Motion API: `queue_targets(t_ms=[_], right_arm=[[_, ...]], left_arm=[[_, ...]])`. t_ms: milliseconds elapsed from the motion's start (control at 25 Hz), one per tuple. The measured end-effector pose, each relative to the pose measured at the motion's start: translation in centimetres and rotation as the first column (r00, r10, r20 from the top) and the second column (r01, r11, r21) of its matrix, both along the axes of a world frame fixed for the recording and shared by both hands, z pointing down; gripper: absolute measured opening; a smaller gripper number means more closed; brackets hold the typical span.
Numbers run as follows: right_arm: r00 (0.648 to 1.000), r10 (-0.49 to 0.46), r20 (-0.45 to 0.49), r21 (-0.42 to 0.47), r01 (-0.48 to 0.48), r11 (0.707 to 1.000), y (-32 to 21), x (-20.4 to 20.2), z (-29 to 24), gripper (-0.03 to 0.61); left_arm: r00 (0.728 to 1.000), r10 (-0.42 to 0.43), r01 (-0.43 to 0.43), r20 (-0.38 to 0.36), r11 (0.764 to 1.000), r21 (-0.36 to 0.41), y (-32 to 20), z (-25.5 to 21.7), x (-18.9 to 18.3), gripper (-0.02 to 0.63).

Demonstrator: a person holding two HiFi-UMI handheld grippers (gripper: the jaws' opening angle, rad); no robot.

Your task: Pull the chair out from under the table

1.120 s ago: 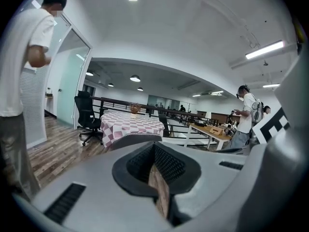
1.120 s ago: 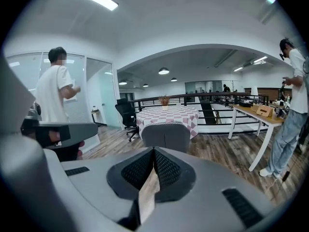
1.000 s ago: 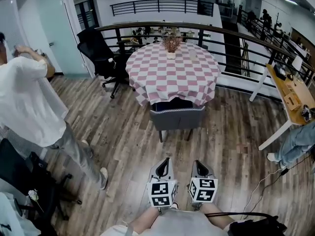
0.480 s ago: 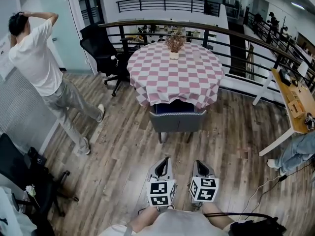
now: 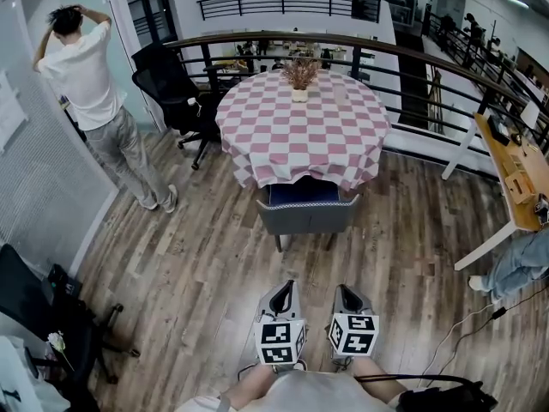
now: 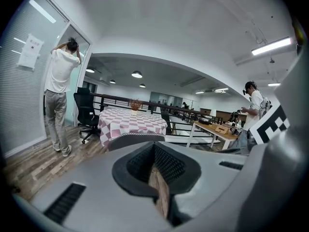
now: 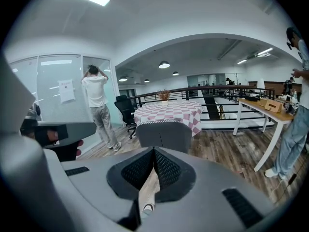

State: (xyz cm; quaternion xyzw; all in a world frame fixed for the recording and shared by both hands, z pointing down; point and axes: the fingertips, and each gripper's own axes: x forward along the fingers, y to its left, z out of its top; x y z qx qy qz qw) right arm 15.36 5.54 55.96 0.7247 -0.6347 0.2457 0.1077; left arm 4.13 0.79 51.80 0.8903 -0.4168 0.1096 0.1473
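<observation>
Left gripper [image 5: 286, 288] and right gripper [image 5: 346, 292]: side by side, pointing forward and slightly down, jaws together on nothing; chair [image 5: 307, 211] well ahead, tucked under the checked worktop [image 5: 300, 123].

Operator is wearing a pale grey top [image 5: 304, 395]. The left gripper [image 5: 286, 285] and right gripper [image 5: 344, 287] are showing smooth grey moulded shells, each bearing a cube [image 5: 281, 342] of black-and-white square markers. Black cross-hatched pads [image 6: 170, 166] are lining the jaws, with dark slotted vents [image 7: 240, 206] flanking them. A black cable [image 5: 412, 374] is trailing beside the top.
</observation>
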Motion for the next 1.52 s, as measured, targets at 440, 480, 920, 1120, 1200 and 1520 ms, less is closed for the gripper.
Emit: queue_targets(t_ms=[440, 480, 920, 1120, 1200, 1520], right_arm=[[0.999, 0.043, 0.031, 0.030, -0.044, 0.999, -7.4, 2.7, -0.6, 0.018], [0.998, 0.047, 0.029, 0.031, -0.048, 0.998, -8.2, 2.9, -0.7, 0.018], [0.997, 0.064, 0.040, 0.024, -0.065, 0.998, -16.6, 3.6, -1.0, 0.018], [0.997, 0.065, 0.043, 0.037, -0.067, 0.997, -21.0, 3.3, -1.8, 0.018], [0.996, 0.069, 0.056, 0.053, -0.072, 0.996, -22.4, 3.0, -2.1, 0.018], [0.990, 0.111, 0.082, 0.069, -0.117, 0.991, -25.7, 3.5, -1.9, 0.018]], left_arm=[[1.000, 0.023, -0.023, -0.009, 1.000, 0.003, -8.5, -0.2, 2.3, 0.005], [1.000, 0.027, -0.027, -0.010, 1.000, 0.003, -9.2, -0.3, 2.5, 0.005], [0.997, 0.072, -0.072, -0.013, 0.997, -0.006, -17.7, -0.3, 4.2, 0.005], [0.994, 0.109, -0.109, -0.023, 0.994, 0.001, -21.1, -1.0, 5.3, 0.005], [0.993, 0.114, -0.114, -0.027, 0.993, 0.004, -22.5, -1.1, 5.3, 0.005], [0.994, 0.109, -0.110, -0.031, 0.993, -0.030, -26.8, 0.8, 5.0, 0.005]])
